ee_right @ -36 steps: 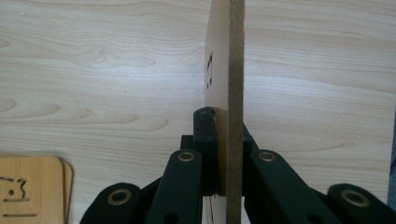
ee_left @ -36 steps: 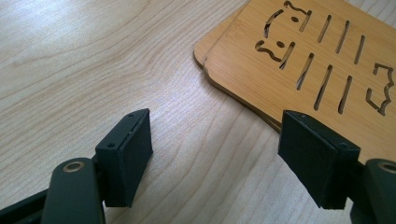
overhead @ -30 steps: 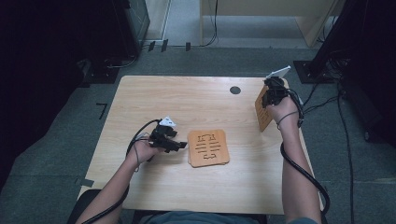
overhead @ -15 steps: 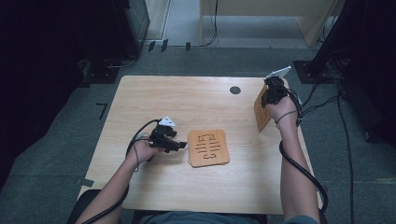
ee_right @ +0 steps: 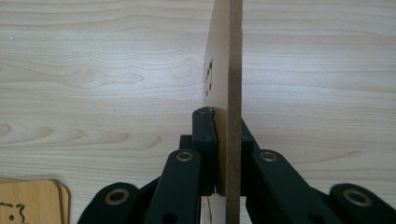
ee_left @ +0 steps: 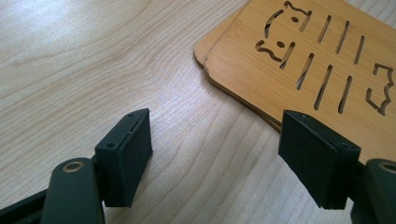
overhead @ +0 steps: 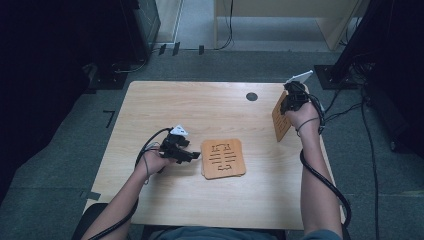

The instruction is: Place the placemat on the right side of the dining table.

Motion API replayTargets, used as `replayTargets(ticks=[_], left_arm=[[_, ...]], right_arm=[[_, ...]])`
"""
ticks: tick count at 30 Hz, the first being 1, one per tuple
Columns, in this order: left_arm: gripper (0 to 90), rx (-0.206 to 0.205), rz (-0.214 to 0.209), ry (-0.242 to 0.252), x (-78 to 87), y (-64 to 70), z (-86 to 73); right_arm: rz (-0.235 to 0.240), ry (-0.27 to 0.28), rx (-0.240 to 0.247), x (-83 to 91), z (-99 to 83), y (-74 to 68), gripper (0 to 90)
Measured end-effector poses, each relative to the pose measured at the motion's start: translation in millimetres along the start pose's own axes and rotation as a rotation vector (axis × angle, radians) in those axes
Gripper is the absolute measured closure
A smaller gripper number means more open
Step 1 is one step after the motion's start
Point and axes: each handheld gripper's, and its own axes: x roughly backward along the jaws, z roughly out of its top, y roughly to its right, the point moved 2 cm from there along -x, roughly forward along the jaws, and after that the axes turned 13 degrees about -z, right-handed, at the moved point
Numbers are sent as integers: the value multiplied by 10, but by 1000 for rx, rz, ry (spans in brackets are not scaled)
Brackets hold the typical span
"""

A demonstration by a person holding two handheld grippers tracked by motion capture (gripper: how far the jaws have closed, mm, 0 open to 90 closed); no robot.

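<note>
2 stacked coasters (overhead: pixel 223 158) by spread L gripper (overhead: pixel 193 156); 1 coaster (overhead: pixel 280 119) pinched in R gripper (overhead: pixel 286 103).

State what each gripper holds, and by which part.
Right gripper: thin square wooden board, clamped by its edge, upright. Left gripper: nothing, jaws open.

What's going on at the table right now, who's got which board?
A person works with a gripper in each hand. The right gripper is shut on a wooden coaster, holding it up on edge near the right side of the table. The left gripper rests open on the table beside a small stack of coasters lying flat mid-table; its jaws are spread just off the stack's edge and grip nothing. The stack looks like two cut-out boards, slightly offset.
</note>
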Motion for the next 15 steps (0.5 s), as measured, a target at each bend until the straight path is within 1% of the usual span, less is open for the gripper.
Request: replayTargets(ticks=[10, 12, 15], left_arm=[[247, -1, 0, -1, 1, 0, 0], [247, -2, 0, -1, 1, 0, -1], [247, -1, -1, -1, 1, -1, 0]], right_arm=[[1, 29, 21, 127, -9, -13, 847], [3, 45, 44, 156, -14, -17, 841], [2, 52, 52, 189, -18, -8, 840]])
